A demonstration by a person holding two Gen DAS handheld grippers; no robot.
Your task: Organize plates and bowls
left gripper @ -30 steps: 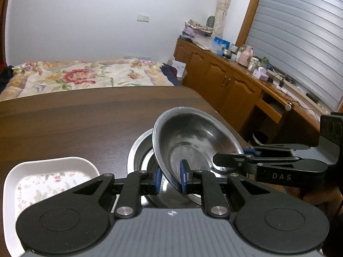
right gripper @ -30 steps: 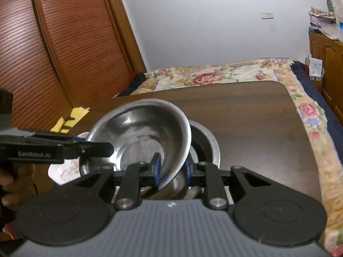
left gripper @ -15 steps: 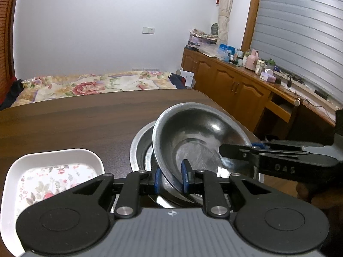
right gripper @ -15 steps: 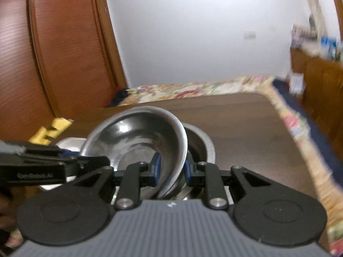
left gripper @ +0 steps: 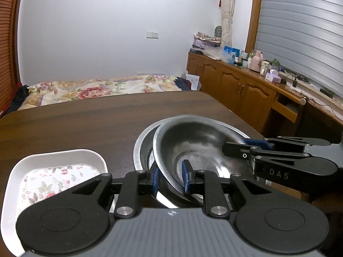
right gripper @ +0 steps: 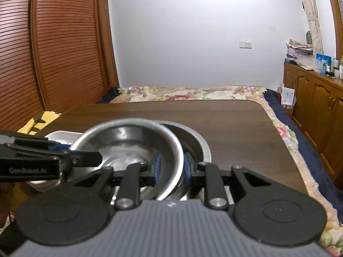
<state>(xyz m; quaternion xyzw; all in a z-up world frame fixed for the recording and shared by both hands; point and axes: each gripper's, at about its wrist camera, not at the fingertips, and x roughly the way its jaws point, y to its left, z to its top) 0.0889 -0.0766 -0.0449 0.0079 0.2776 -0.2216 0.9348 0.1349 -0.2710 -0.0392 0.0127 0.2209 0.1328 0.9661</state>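
Two steel bowls and one white dish sit at the near end of the table (left gripper: 85,124). The smaller bowl (left gripper: 197,147) is tilted, partly down inside the wider bowl (left gripper: 140,147) that rests flat on the wood. Two claws hold it from opposite sides. The left claw (left gripper: 170,181) reaches in level from the near left, its blue pads closed on the near rim, one pad inside the bowl and one outside. The right claw (right gripper: 170,169) comes in level from the other side and is pinched the same way on the opposite rim; its black arm lies across the right of the left camera's view, hiding part of both bowls. Just left of the bowls lies the white square dish (left gripper: 55,165) with a flower pattern, apart from them. Beyond the table stands a bed (left gripper: 96,90) with a flowered cover, and along the right wall wooden cabinets (left gripper: 242,90) crowded with bottles.
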